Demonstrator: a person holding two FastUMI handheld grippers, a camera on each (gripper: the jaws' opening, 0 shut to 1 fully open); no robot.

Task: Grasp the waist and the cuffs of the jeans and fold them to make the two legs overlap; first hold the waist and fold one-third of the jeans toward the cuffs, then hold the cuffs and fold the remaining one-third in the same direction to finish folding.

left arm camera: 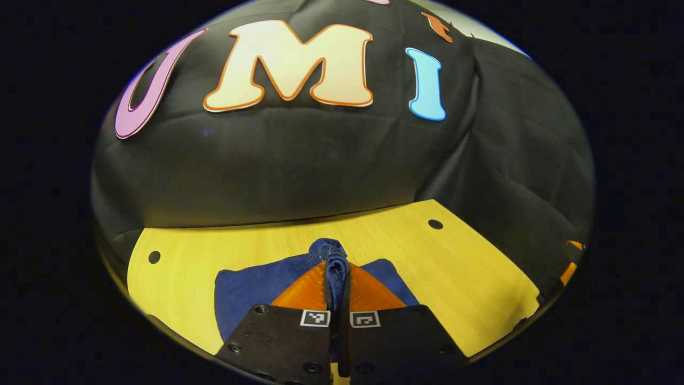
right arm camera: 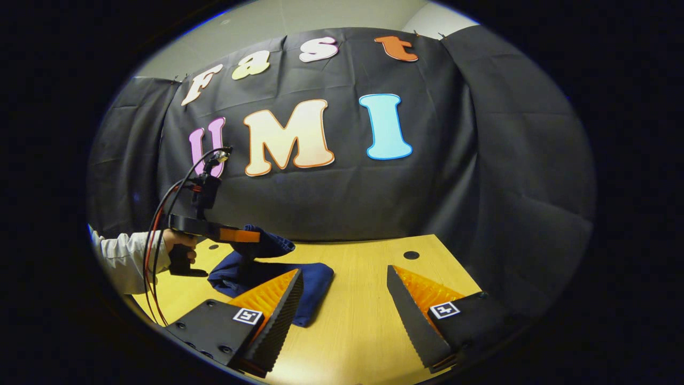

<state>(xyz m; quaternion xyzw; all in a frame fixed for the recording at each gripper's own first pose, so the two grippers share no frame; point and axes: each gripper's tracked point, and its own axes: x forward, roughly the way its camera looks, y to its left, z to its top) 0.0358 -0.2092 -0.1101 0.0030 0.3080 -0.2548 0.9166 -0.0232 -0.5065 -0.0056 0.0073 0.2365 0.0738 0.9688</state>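
Blue denim jeans (right arm camera: 267, 278) lie bunched on the wooden table (right arm camera: 352, 331) w/ one end lifted — the left gripper (left arm camera: 336, 283) has its jaws pinching that fold. Right gripper (right arm camera: 344, 305) hovers over the table beside the jeans, jaws spread wide, holding nothing.

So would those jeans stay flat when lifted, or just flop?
Probably flop: the jeans bunch where the left gripper pinches them and sag beneath. Unlikely to slide or roll; the rest lies flat on the table.
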